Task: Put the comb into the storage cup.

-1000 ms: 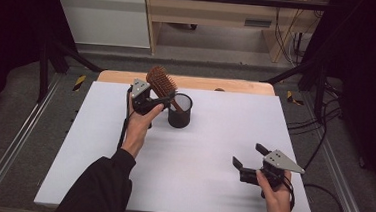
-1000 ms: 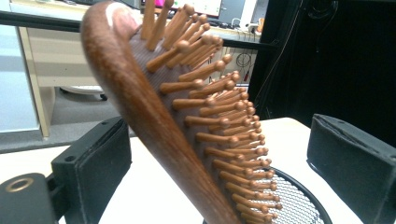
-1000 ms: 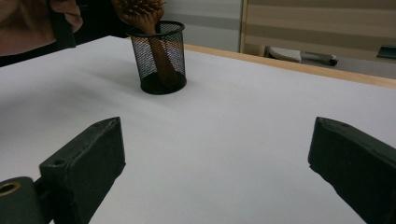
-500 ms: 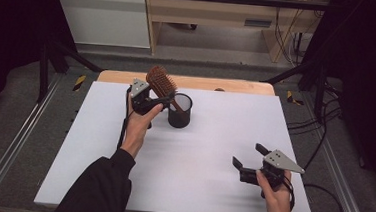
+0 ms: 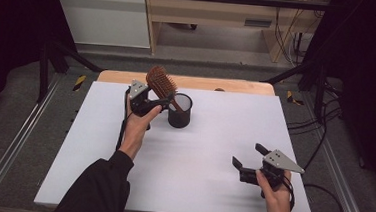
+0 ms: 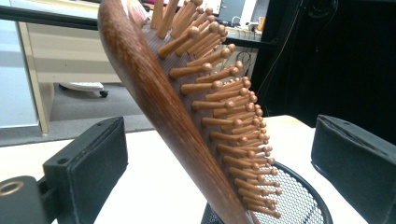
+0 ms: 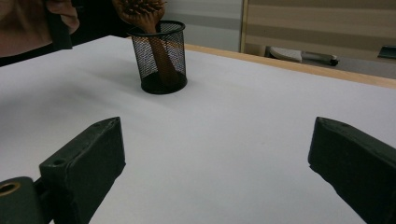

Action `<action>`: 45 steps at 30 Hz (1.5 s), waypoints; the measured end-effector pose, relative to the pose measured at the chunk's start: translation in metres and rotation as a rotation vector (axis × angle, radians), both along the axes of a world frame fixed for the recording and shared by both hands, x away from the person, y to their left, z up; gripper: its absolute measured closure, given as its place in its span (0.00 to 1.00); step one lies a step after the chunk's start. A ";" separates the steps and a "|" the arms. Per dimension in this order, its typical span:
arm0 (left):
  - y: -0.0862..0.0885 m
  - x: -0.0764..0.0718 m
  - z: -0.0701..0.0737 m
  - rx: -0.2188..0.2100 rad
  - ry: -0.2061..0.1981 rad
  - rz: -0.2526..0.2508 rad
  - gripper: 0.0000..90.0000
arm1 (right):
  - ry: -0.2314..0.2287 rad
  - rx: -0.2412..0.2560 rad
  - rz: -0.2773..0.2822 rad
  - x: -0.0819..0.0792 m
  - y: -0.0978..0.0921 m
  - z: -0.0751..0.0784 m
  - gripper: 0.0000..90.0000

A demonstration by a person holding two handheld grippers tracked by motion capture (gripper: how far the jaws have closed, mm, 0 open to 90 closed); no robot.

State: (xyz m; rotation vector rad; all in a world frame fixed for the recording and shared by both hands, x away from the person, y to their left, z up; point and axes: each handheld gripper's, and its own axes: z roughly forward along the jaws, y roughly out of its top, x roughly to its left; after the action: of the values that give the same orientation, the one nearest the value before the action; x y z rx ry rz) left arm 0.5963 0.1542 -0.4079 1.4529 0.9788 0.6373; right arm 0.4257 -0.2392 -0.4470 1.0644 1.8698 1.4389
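Brown wooden paddle hairbrush point(image 5: 160, 83) with wooden pins stands handle-down in a black wire-mesh cup point(image 5: 179, 111), its head leaning left over the cup's rim, toward the back left of the white table point(image 5: 192, 156). At left, the left gripper point(image 5: 160, 103) sits at the brush, held up by the person's left hand point(image 5: 138, 125); in the left gripper view its black jaws stand spread on either side of the brush head point(image 6: 187, 107), touching neither face, with the mesh cup's rim point(image 6: 299, 186) just below. Nothing has shifted since the earlier frames: brush, cup and both hands hold the same places. At right, the right gripper point(image 5: 250, 160) rests low near the table's front right corner, jaws wide apart with nothing between them, well apart from the cup point(image 7: 159, 56). Bare white tabletop lies open between the two grippers; a light wooden strip point(image 5: 237, 85) edges the far side, behind the cup.
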 end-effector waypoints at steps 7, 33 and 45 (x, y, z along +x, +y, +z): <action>0.000 -0.005 0.001 0.024 -0.007 -0.004 0.05 | 0.000 0.001 0.002 0.000 0.000 0.000 0.04; 0.001 -0.028 -0.001 0.087 0.013 -0.002 0.04 | -0.014 0.008 0.013 0.001 -0.002 0.001 0.04; 0.006 -0.048 -0.003 0.101 0.008 -0.027 0.04 | -0.009 0.009 0.021 0.001 0.000 0.001 0.04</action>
State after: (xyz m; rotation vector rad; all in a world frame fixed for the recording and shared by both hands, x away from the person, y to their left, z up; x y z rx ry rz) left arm 0.5486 0.1602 -0.4108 1.5566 0.9430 0.6697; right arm 0.4269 -0.2391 -0.4463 1.0442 1.8753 1.4626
